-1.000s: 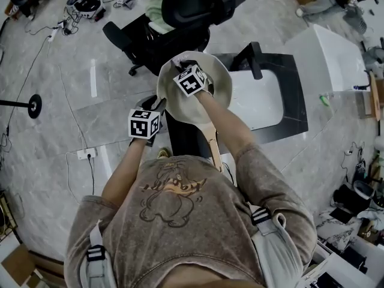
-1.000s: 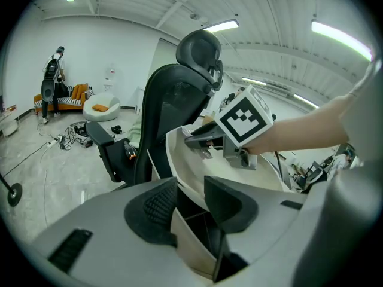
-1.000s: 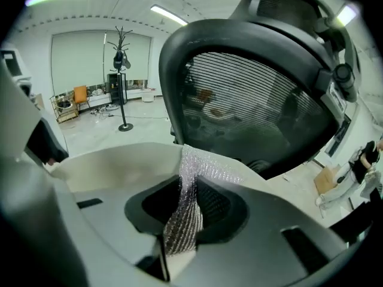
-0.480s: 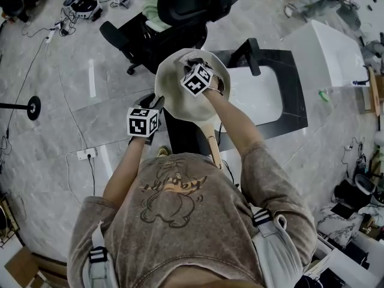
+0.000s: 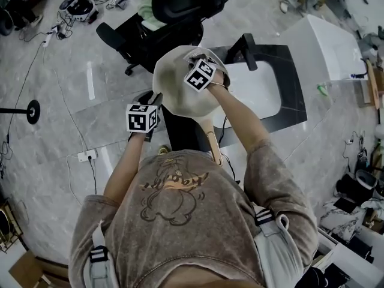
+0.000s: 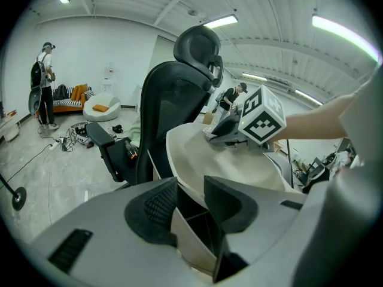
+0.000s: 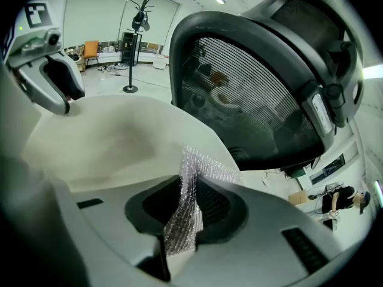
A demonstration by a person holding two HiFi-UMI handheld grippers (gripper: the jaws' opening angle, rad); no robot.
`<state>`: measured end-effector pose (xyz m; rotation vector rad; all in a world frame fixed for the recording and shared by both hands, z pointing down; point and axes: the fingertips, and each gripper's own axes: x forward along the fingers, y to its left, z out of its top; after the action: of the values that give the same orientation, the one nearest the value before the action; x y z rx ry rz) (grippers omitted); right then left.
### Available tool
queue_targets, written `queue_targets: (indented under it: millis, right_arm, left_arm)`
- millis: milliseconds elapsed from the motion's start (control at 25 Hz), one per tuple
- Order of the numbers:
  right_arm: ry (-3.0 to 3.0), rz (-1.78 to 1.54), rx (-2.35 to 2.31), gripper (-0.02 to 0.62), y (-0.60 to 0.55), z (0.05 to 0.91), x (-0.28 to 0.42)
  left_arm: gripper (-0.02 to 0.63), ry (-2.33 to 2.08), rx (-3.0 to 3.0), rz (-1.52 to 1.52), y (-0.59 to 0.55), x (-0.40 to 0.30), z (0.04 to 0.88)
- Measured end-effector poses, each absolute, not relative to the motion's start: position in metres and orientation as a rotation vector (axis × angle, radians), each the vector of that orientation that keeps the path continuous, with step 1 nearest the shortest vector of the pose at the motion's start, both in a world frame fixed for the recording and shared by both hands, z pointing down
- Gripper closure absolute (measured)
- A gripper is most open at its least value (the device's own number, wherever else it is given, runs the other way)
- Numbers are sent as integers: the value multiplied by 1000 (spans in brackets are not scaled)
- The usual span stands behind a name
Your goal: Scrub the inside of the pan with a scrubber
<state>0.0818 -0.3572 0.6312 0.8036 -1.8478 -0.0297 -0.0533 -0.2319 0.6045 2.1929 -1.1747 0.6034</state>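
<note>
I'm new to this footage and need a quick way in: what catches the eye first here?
A cream round pan is held up in front of the person, its rim clamped in the left gripper. The right gripper pinches a silvery mesh scrubber over the pan's inside, near its far rim. Just beyond stands a black office chair.

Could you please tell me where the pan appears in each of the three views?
Head view: the pan is upper centre, its handle toward the person.
Left gripper view: centre, its rim between the left claw's jaws.
Right gripper view: left of centre, behind the scrubber.
Shared landmark: the black office chair beyond the pan.
</note>
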Motion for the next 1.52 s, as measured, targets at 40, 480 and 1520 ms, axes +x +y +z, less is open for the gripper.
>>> queue_targets:
  millis: [40,480,1520]
  right_arm:
    - [-1839,-32,796,497,-356,631,84]
    - [-1737,87,656,499,-325,661,96]
    - [-1626,475,204,499,-206,688,96]
  left_arm:
    - [456,-1175,2192,606,-232,-53,605]
    - [454,-1174,2189,625,-233,-53,605]
    - [454,-1184,2176,622,-234,-53,607]
